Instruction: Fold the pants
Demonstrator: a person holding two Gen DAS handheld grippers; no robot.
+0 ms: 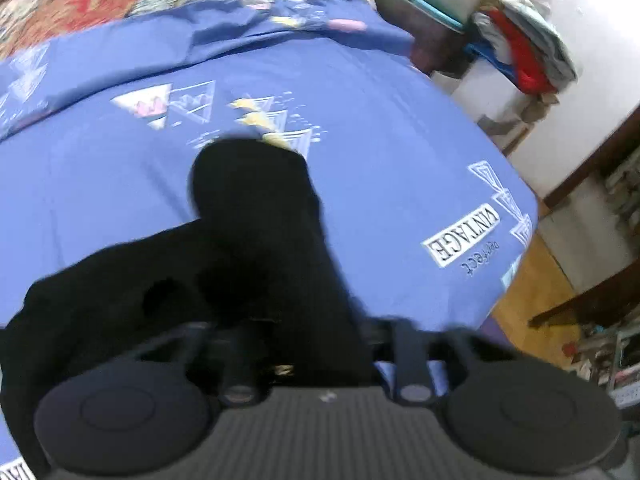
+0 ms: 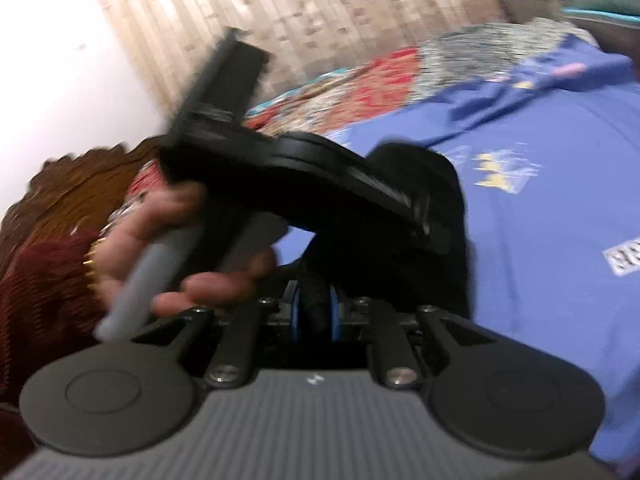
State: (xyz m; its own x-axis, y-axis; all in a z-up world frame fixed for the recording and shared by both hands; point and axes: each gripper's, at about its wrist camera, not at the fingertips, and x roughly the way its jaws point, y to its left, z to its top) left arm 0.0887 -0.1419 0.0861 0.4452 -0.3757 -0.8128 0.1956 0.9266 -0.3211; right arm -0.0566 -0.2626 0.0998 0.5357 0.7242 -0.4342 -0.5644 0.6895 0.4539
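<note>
From the left wrist view, I judge the fold to be mid-way at best: the black pants (image 1: 256, 240) lie bunched on the blue bedsheet (image 1: 400, 152), one leg running away from me toward the printed triangles and a wider mass spreading off to my left, with no neat flat stack yet. I reckon the legs are not yet squared up, and smoothing is left to do. The cloth runs right up into the left hand-held gripper (image 1: 296, 344) and covers the finger area, so the fabric sits between or over the fingers, but they are hidden in black blur and I cannot tell whether it is clamped. A patterned quilt (image 1: 80, 4) lies beyond the sheet, and a pile of clothes (image 1: 524, 52) sits off the bed to the right

From the right wrist view, the right hand-held gripper (image 2: 314, 312) is pinched onto a roll of the black cloth between its blue-edged fingers (image 2: 334, 312). The rest of the pants (image 2: 424, 184) rises ahead of it above the sheet. Just beyond, crossing my view, I see the person's left hand (image 2: 192, 252) around the grey handle of the other device (image 2: 280, 160), close beside the same fabric
</note>
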